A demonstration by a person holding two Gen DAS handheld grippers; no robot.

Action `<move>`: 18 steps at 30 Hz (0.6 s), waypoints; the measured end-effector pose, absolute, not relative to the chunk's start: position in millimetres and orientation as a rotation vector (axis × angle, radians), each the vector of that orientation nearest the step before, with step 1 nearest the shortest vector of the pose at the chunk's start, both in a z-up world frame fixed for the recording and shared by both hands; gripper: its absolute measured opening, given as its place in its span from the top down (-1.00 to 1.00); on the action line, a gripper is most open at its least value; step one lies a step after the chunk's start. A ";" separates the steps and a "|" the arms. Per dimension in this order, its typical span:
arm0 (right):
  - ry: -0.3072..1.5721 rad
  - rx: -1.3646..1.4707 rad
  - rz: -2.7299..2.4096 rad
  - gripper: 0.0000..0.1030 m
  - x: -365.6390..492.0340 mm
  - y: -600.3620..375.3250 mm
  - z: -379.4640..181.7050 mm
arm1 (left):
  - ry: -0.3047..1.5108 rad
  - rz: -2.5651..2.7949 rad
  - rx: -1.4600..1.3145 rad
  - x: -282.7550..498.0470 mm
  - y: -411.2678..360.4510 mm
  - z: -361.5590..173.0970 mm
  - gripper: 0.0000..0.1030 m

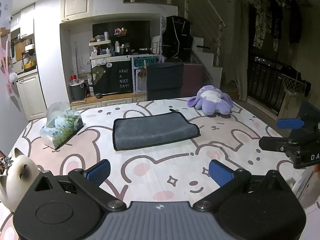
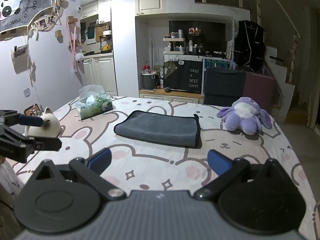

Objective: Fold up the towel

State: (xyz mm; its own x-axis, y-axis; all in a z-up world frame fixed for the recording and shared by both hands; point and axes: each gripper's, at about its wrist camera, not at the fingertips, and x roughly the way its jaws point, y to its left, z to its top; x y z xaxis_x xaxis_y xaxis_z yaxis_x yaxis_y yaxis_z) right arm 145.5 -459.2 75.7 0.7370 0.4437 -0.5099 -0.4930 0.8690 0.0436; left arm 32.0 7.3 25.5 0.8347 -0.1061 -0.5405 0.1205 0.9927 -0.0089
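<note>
Left wrist: left gripper (image 1: 159,171) jaws spread, hovering near folded towel (image 1: 154,130).

black cloth (image 1: 112,79): "HAVE A NICE DAY!" | wall banner (image 2: 18,8): "PANDA"

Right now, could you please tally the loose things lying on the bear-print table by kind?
Grey towel: 1
Purple plush toy: 1
Tissue pack: 1
White cat figurine: 1
Total: 4
</note>
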 end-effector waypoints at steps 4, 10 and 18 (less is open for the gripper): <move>0.527 -0.121 0.513 -0.99 142.1 -456.4 74.4 | 0.570 -0.114 0.019 30.5 8.6 24.8 -1.00; 0.530 -0.127 0.517 -0.99 141.8 -456.6 73.7 | 0.567 -0.112 0.017 29.7 9.8 24.5 -1.00; 0.534 -0.120 0.518 -0.99 140.8 -457.8 72.5 | 0.568 -0.113 0.018 29.6 9.7 24.1 -1.00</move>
State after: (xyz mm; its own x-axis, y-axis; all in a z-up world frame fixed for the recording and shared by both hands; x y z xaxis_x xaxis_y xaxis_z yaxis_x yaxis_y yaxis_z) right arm 140.8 -457.8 72.5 0.7364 0.4394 -0.5145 -0.5007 0.8654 0.0224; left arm 29.6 9.7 24.1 0.8371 -0.1017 -0.5375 0.1118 0.9936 -0.0140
